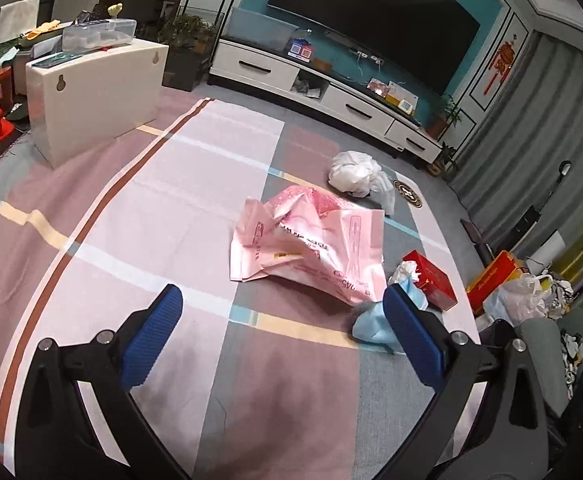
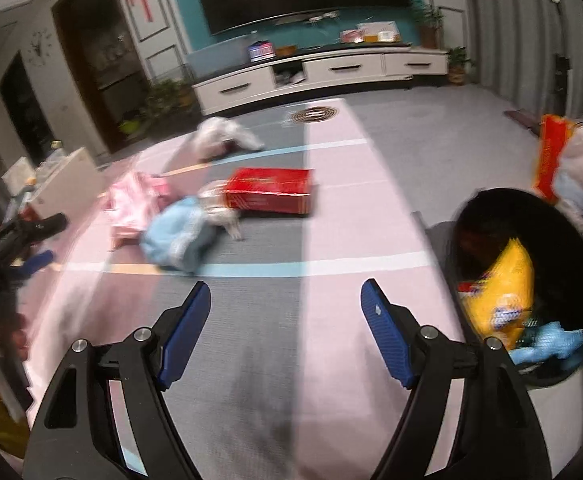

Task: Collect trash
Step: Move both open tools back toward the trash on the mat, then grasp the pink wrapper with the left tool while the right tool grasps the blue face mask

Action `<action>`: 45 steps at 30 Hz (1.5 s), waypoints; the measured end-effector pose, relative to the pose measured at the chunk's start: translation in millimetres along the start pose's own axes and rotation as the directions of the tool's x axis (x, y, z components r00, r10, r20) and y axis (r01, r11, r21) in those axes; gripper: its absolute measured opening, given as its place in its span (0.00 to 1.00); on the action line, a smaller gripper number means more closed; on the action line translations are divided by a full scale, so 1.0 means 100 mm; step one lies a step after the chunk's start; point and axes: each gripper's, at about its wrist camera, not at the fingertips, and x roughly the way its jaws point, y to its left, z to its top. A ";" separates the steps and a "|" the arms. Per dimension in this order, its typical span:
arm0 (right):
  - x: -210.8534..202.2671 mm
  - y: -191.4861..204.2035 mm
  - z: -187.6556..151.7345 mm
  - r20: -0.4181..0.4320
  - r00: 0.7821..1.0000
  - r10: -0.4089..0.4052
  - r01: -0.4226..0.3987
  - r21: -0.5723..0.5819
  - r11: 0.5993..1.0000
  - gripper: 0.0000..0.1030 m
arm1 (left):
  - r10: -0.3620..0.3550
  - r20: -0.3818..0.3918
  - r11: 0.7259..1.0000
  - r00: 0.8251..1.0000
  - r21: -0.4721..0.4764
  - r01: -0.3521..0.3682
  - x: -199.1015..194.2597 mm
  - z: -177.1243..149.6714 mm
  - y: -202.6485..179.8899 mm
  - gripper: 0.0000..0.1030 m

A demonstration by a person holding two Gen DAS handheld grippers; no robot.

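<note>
A crumpled pink plastic bag (image 1: 311, 244) lies on the checked cloth ahead of my left gripper (image 1: 283, 312), which is open and empty. A blue wad (image 1: 371, 324) lies by its right finger. A red box (image 1: 431, 276) with white tissue (image 1: 405, 270) sits right of it, and a white bag (image 1: 355, 174) lies farther back. My right gripper (image 2: 285, 300) is open and empty above the cloth. In the right wrist view I see the red box (image 2: 271, 192), the blue wad (image 2: 179, 232), the pink bag (image 2: 135, 200), and the white bag (image 2: 223, 136). A black bin (image 2: 563, 248) at right holds a yellow packet (image 2: 499, 292) and blue trash (image 2: 547, 344).
A white board (image 1: 95, 100) stands upright at the cloth's far left with clutter behind it. A TV stand (image 1: 331, 92) runs along the back wall. Bags and an orange box (image 1: 495, 276) pile at the right. A round floor drain (image 2: 313, 114) lies beyond the cloth.
</note>
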 end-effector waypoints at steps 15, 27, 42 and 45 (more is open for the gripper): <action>0.62 0.54 0.30 -0.051 0.979 0.198 -0.188 0.152 0.970 0.74 | -0.067 -0.026 0.990 0.997 -0.127 0.063 0.43 0.32 0.23 0.97; 1.02 0.65 0.42 -0.075 0.976 0.204 -0.183 0.216 0.959 0.74 | -0.060 -0.065 0.993 0.996 -0.103 0.053 0.86 0.35 0.15 0.90; 1.03 0.72 0.31 -0.129 0.977 0.172 -0.147 0.181 0.972 0.17 | -0.090 -0.117 0.996 0.989 -0.031 0.087 0.85 0.26 0.04 0.20; 0.91 0.68 0.29 -0.113 0.975 0.189 -0.167 0.183 0.969 0.15 | -0.092 -0.104 0.996 0.990 -0.008 0.092 0.70 0.25 0.03 0.20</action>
